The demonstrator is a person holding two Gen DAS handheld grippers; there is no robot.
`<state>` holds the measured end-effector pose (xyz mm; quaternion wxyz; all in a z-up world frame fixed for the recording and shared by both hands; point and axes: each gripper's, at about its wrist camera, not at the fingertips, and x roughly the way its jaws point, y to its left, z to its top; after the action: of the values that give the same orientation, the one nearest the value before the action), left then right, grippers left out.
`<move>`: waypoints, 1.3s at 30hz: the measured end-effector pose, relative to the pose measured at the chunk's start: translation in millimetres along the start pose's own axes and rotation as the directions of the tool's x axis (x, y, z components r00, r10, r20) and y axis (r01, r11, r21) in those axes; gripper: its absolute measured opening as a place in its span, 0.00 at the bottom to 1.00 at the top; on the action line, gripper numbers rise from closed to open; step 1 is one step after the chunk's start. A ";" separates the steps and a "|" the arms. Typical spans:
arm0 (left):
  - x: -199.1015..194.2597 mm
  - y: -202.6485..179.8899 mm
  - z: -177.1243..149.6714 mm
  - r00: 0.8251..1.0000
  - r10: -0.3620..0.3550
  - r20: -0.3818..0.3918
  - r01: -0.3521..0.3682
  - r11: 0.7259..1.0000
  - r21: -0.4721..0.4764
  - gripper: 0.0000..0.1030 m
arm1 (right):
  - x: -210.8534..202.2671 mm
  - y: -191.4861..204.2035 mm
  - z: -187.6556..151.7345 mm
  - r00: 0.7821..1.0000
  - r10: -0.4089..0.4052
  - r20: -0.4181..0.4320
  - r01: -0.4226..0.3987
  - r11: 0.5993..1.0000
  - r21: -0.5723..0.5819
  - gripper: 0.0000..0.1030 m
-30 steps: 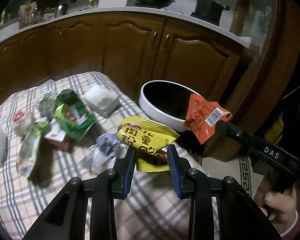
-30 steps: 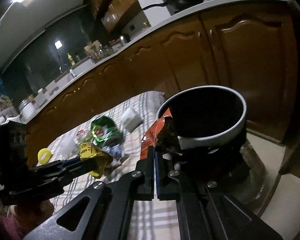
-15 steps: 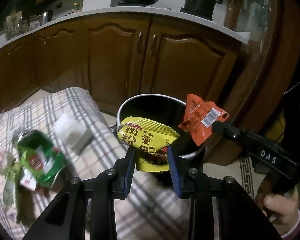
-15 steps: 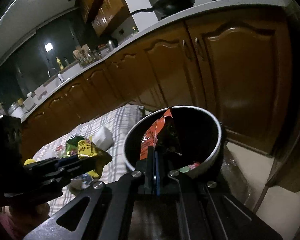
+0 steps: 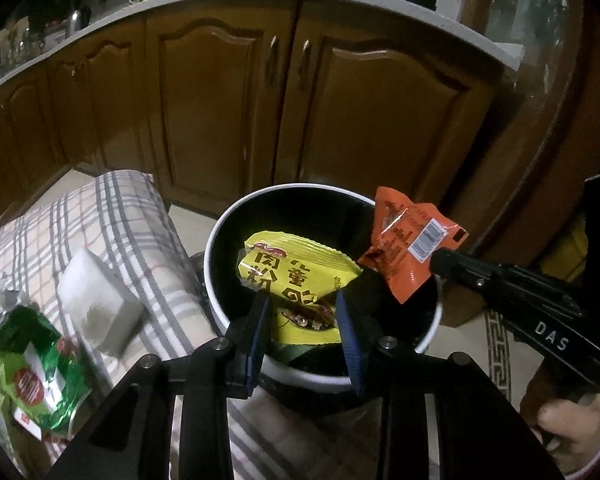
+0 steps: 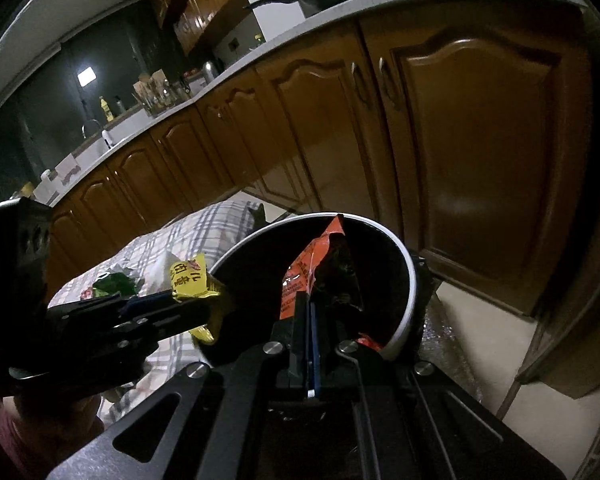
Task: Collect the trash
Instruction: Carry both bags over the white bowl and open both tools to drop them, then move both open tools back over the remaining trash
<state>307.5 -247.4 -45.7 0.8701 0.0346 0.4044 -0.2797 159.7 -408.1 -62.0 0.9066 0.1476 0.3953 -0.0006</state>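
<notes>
A white-rimmed bin [image 5: 216, 240] with a dark inside stands on the floor beside the checked table. My left gripper [image 5: 302, 304] is shut on a yellow snack wrapper [image 5: 296, 276] and holds it over the bin's mouth. My right gripper [image 6: 312, 304] is shut on an orange wrapper [image 6: 316, 256], also over the bin [image 6: 404, 308]. In the left wrist view the orange wrapper [image 5: 408, 248] hangs at the bin's right rim. In the right wrist view the yellow wrapper [image 6: 192, 280] sits at the bin's left rim.
On the checked tablecloth [image 5: 112, 216] lie a white block [image 5: 96, 304] and a green wrapper [image 5: 32, 364]. Brown kitchen cabinets [image 5: 228, 100] stand close behind the bin. A round wooden table edge [image 5: 540, 152] is at the right. Some trash lies inside the bin [image 6: 368, 340].
Both grippers have moved from over the table to above the bin, each still holding its wrapper. The table trash has slid to the left of the view.
</notes>
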 end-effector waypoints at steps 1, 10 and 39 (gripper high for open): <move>3.5 1.3 2.2 1.000 0.000 -0.003 0.000 1.000 -0.004 0.33 | 1.1 -0.6 0.7 1.000 -0.001 -0.002 0.001 1.000 0.000 0.00; 12.8 1.5 5.6 1.000 0.014 -0.013 -0.014 1.000 -0.010 0.50 | 9.3 -4.5 9.5 1.000 -0.008 -0.016 0.008 1.000 -0.003 0.06; -136.3 48.0 -120.5 0.986 0.134 0.104 -0.120 0.984 -0.134 0.66 | -22.8 61.8 -54.2 0.993 0.121 0.014 -0.122 0.987 0.105 0.77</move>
<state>179.4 -110.0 -35.9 0.9079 -0.0110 0.3688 -0.1989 112.5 -337.1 -64.1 0.8974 0.2192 0.3815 0.0330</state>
